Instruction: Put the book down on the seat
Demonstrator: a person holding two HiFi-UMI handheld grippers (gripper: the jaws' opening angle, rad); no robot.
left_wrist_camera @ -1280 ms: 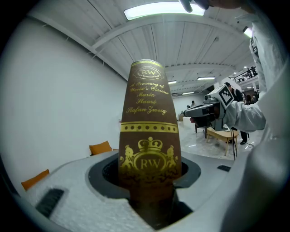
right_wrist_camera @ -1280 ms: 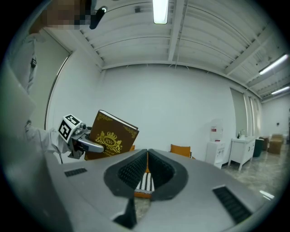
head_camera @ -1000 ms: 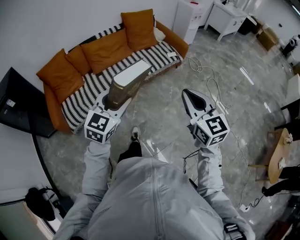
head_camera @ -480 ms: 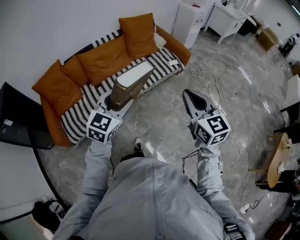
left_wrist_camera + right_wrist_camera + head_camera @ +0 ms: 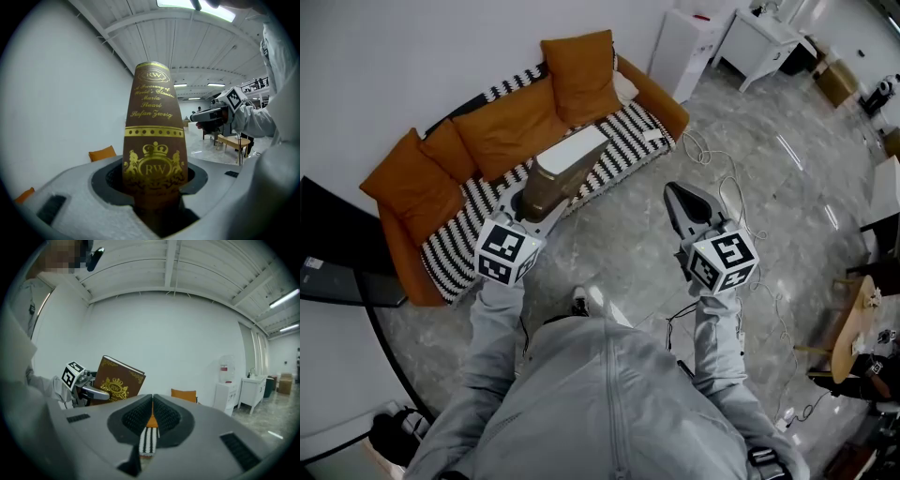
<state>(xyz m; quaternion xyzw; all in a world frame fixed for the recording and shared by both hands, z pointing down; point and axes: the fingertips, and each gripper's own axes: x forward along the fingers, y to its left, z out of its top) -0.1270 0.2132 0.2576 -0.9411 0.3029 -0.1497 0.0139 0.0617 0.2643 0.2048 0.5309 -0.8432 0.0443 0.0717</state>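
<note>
The left tongs grip the bottom of the brown book, one jaw on each side. The book sticks out from the tongs, up in the air, not lying on anything. Its far end is over the front edge of the seat, which has a striped blanket on it. The right tongs are closed with nothing in them, well apart from the book. Since a second ago little has changed: the book is still held the same way above the seat edge.
</note>
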